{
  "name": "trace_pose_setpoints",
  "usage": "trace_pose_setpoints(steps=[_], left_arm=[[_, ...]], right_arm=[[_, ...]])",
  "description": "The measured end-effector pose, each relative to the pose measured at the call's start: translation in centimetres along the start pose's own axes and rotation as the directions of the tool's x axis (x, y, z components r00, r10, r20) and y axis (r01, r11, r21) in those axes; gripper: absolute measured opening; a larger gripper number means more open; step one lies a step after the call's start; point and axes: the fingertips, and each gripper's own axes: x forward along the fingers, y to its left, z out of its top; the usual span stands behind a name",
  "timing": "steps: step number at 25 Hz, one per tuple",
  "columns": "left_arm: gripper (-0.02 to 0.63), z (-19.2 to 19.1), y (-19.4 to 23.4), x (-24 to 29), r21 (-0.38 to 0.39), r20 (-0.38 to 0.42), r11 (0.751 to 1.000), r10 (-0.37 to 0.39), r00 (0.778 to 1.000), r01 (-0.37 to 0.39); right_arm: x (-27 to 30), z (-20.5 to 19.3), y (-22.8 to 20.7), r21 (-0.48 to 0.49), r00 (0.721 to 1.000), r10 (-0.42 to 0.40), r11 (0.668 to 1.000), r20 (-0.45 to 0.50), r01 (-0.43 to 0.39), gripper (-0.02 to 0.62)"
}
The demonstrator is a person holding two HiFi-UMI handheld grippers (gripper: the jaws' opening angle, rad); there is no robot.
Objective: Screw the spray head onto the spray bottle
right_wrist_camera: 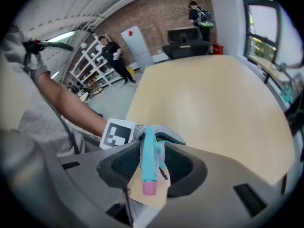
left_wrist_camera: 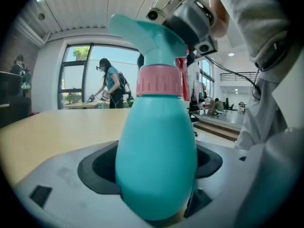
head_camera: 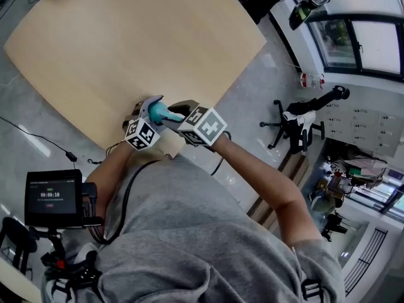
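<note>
My left gripper's jaws clamp wide on the teal plastic spray bottle above the pale wooden worktop's near edge, steadying it while my right gripper's jaws pinch the teal spray head for twisting.

**A:** What does your rig look like?

**B:** My left gripper has a grey moulded shell with black pads recessed in it. There's a dark rectangular slot on the flank and a white marker cube printed with black squares. My right gripper is the same build, and its cube sits at 3 o'clock from the left one.

**A:** Clothing?

**B:** Grey short-sleeved T-shirt.

**A:** Wiring?

**B:** A black cable loops over the shirt at 9 o'clock. A second thin black one is by my right wrist.
</note>
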Motion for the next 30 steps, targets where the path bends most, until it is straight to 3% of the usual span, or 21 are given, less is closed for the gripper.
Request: trace_pose_setpoints(steps=[2, 3, 4, 5, 7, 8, 9, 10, 12, 15, 18, 21, 23, 24, 25, 26, 28, 29, 30], left_arm=[[0.383, -0.2, -0.7, 0.0, 0.023, -0.015, 0.992, -0.122, 0.992, 0.122], [0.385, -0.4, -1.0, -0.1, 0.034, -0.027, 0.982, -0.187, 0.982, 0.188], [0.385, -0.6, -1.3, -0.3, 0.042, -0.040, 0.968, -0.247, 0.968, 0.249], [0.387, -0.9, -1.6, -0.6, 0.045, -0.054, 0.952, -0.300, 0.952, 0.303], [0.393, -1.5, -2.0, -1.2, 0.042, -0.079, 0.922, -0.382, 0.921, 0.386], [0.396, -1.8, -2.1, -1.4, 0.039, -0.088, 0.909, -0.410, 0.908, 0.414], [0.397, -1.9, -2.2, -1.5, 0.039, -0.096, 0.900, -0.429, 0.898, 0.434], [0.397, -2.1, -2.3, -1.6, 0.039, -0.102, 0.893, -0.442, 0.891, 0.448], [0.397, -2.1, -2.3, -1.6, 0.040, -0.108, 0.887, -0.453, 0.885, 0.460], [0.397, -2.0, -2.1, -1.4, 0.042, -0.108, 0.889, -0.450, 0.886, 0.456], [0.397, -1.9, -1.9, -1.2, 0.039, -0.111, 0.889, -0.450, 0.886, 0.456], [0.397, -1.9, -2.0, -1.2, 0.038, -0.109, 0.888, -0.453, 0.885, 0.459], [0.397, -1.7, -2.1, -1.0, 0.036, -0.105, 0.887, -0.455, 0.884, 0.460], [0.399, -1.6, -2.2, -1.0, 0.036, -0.105, 0.886, -0.456, 0.884, 0.462], [0.399, -1.5, -2.3, -1.0, 0.037, -0.106, 0.886, -0.457, 0.883, 0.462], [0.399, -1.5, -2.3, -1.0, 0.041, -0.106, 0.887, -0.454, 0.885, 0.460], [0.399, -1.3, -2.3, -0.9, 0.055, -0.099, 0.895, -0.436, 0.894, 0.443], [0.399, -1.2, -2.3, -0.9, 0.058, -0.091, 0.902, -0.422, 0.902, 0.427], [0.399, -1.0, -2.2, -0.7, 0.059, -0.083, 0.910, -0.406, 0.910, 0.411]], right_arm=[[-2.4, 1.3, 1.0, -0.235, 0.999, 0.047, 0.971, 0.001, -0.045, 0.143], [-3.6, 1.8, 1.6, -0.380, 0.998, 0.055, 0.923, -0.015, -0.057, 0.143], [-4.7, 2.0, 2.1, -0.531, 0.998, 0.045, 0.845, -0.044, -0.062, 0.143], [-5.4, 2.1, 2.3, -0.678, 0.996, 0.012, 0.733, -0.083, -0.065, 0.143], [-6.0, 1.5, 2.0, -0.894, 0.979, -0.117, 0.436, -0.168, -0.101, 0.143], [-5.8, 1.1, 1.6, -0.946, 0.963, -0.186, 0.294, -0.194, -0.134, 0.143], [-5.3, 0.8, 1.2, -0.971, 0.951, -0.234, 0.175, -0.203, -0.164, 0.143], [-4.6, 0.6, 1.1, -0.979, 0.945, -0.257, 0.078, -0.200, -0.186, 0.143], [-3.0, 0.3, 1.3, -0.974, 0.948, -0.258, -0.075, -0.187, -0.212, 0.143], [-0.9, -0.1, 1.8, -0.936, 0.948, -0.249, -0.239, -0.199, -0.259, 0.143], [0.9, -1.0, 1.6, -0.876, 0.933, -0.272, -0.356, -0.236, -0.325, 0.151], [1.8, -1.2, 1.4, -0.835, 0.920, -0.294, -0.411, -0.259, -0.367, 0.171], [2.0, -1.4, 1.3, -0.826, 0.914, -0.298, -0.413, -0.274, -0.382, 0.178], [2.3, -1.6, 1.3, -0.834, 0.913, -0.295, -0.395, -0.281, -0.384, 0.176], [2.6, -1.9, 1.3, -0.854, 0.911, -0.291, -0.348, -0.293, -0.386, 0.177], [3.0, -2.1, 1.3, -0.883, 0.905, -0.287, -0.264, -0.314, -0.389, 0.174], [3.4, -2.2, 1.4, -0.925, 0.895, -0.276, -0.042, -0.352, -0.377, 0.167], [3.5, -2.2, 1.3, -0.933, 0.895, -0.270, 0.045, -0.355, -0.357, 0.167], [3.4, -2.1, 1.3, -0.937, 0.898, -0.267, 0.107, -0.350, -0.333, 0.167]])
